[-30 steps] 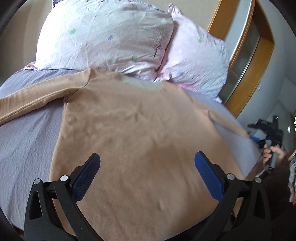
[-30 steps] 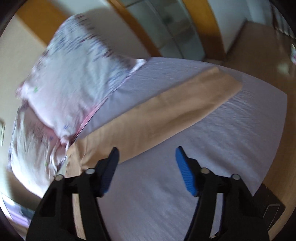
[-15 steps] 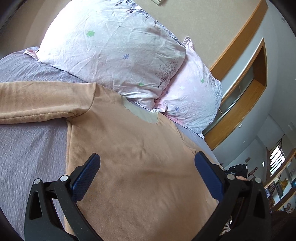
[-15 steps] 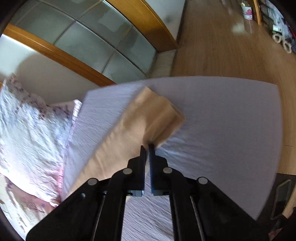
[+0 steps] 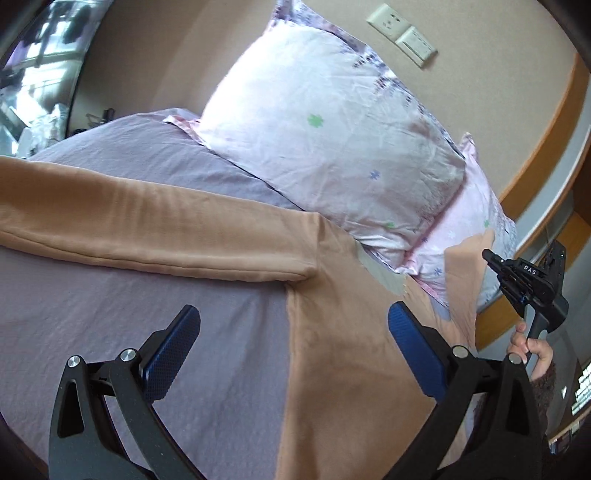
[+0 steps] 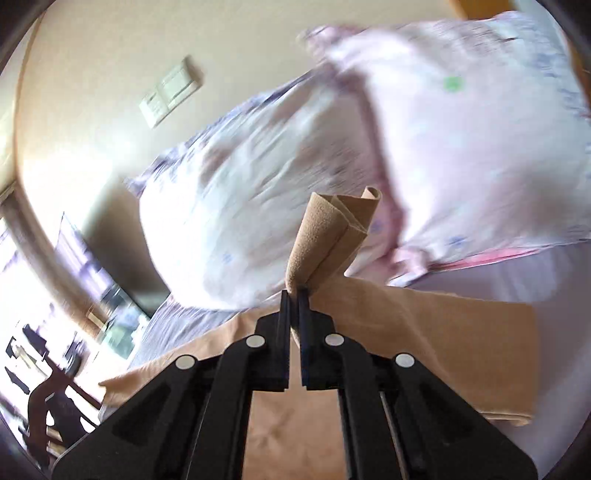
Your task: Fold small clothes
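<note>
A tan long-sleeved shirt point(image 5: 343, 354) lies flat on the lilac bed sheet point(image 5: 110, 295), its left sleeve point(image 5: 155, 232) stretched out to the left. My left gripper point(image 5: 293, 345) is open and empty, hovering over the shirt's left side seam. My right gripper point(image 6: 293, 293) is shut on the cuff of the right sleeve point(image 6: 332, 229) and holds it lifted above the shirt body. It also shows in the left wrist view point(image 5: 489, 256), raised in front of the pillows with the sleeve point(image 5: 465, 266) hanging from it.
Two floral pillows point(image 5: 332, 136) stand against the wall at the head of the bed. A wall switch plate point(image 5: 402, 33) is above them. A wooden frame point(image 5: 532, 177) runs along the bed's right side.
My right gripper shut on the right sleeve's cuff and lifted it up and over toward the shirt body. My left gripper swung left, from over the shirt's middle to its left edge.
</note>
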Motion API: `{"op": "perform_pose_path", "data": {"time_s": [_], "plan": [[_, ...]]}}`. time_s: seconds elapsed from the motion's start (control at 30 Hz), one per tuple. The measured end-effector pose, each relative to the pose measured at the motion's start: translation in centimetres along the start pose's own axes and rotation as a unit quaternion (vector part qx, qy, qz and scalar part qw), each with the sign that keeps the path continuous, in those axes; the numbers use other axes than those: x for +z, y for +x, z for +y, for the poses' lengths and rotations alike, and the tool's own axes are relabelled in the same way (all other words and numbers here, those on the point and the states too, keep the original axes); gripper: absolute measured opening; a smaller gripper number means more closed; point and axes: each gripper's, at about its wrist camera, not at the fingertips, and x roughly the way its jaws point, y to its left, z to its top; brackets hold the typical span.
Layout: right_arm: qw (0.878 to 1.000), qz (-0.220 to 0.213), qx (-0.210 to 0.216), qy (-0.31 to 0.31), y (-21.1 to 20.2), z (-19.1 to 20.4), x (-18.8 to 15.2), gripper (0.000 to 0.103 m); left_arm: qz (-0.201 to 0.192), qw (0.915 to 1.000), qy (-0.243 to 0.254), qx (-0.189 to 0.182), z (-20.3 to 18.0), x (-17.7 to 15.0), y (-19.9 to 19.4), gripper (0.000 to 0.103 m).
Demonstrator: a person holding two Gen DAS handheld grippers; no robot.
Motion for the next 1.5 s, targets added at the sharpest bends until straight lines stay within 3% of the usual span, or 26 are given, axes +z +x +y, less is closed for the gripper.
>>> {"op": "perform_pose_path", "data": {"time_s": [0.1,0.17,0.2,0.23,0.3,0.33,0.57,0.7,0.8,0.9,0.97,1.03,1.1,1.2,1.3,1.37,1.43,1.5], "plan": [[0.989,0.126,0.047,-0.062,8.5,6.0,-4.4,0.007,-0.023,0.9982,-0.032,0.044,3.0,0.9,-1.7,0.102],[0.973,0.209,0.050,-0.081,12.1,7.9,-8.1,0.014,-0.035,0.9955,-0.059,0.066,5.2,1.5,-2.6,0.102],[0.970,0.224,0.046,-0.082,12.3,8.2,-9.3,0.024,-0.040,0.9942,-0.072,0.069,6.3,1.8,-3.1,0.102],[0.971,0.220,0.047,-0.078,12.1,8.0,-9.8,0.041,-0.049,0.9925,-0.088,0.069,7.5,2.0,-3.6,0.102],[0.979,0.186,0.045,-0.065,10.3,7.1,-9.7,0.064,-0.058,0.9875,-0.124,0.077,9.8,2.4,-4.2,0.102],[0.983,0.167,0.041,-0.057,9.3,6.4,-9.4,0.068,-0.060,0.9846,-0.143,0.081,11.0,2.6,-4.5,0.102],[0.991,0.131,0.018,-0.034,5.1,4.2,-8.1,0.073,-0.062,0.9637,-0.238,0.103,15.6,3.2,-5.2,0.098],[0.991,0.129,0.032,-0.022,4.6,3.8,-8.3,0.075,-0.055,0.9563,-0.266,0.109,16.4,3.8,-5.0,0.095],[0.990,0.129,0.047,-0.022,4.5,4.2,-8.6,0.077,-0.055,0.9451,-0.304,0.106,17.7,4.6,-5.0,0.088],[0.990,0.128,0.062,-0.025,3.8,4.3,-8.9,0.080,-0.053,0.9337,-0.337,0.107,19.3,5.0,-5.0,0.061],[0.990,0.125,0.069,-0.022,3.3,4.0,-9.1,0.081,-0.041,0.9261,-0.357,0.116,20.6,4.9,-4.8,0.020],[0.990,0.119,0.073,-0.017,2.4,3.4,-9.0,0.081,-0.032,0.9235,-0.364,0.116,21.5,4.7,-4.7,0.007],[0.991,0.110,0.075,-0.011,1.4,2.7,-8.9,0.082,-0.033,0.9279,-0.349,0.126,20.8,5.2,-5.0,0.006],[0.994,0.086,0.068,-0.006,-0.6,1.3,-8.5,0.083,-0.059,0.9521,-0.275,0.121,16.5,7.5,-5.3,0.005],[0.998,0.053,0.044,-0.001,-3.1,-0.6,-8.3,0.083,-0.063,0.9807,-0.171,0.070,8.9,10.5,-3.9,0.005],[0.999,0.031,0.025,0.014,-4.6,-2.4,-8.1,0.083,-0.050,0.9945,-0.091,0.016,2.0,11.2,-1.6,0.005],[0.999,0.012,0.007,0.044,-6.0,-4.7,-8.1,0.083,-0.020,0.9987,-0.009,-0.047,-5.7,10.2,1.8,0.005],[0.997,-0.002,-0.010,0.080,-7.1,-6.9,-8.3,0.083,0.029,0.9916,0.058,-0.112,-12.7,7.6,6.0,0.005]]}}
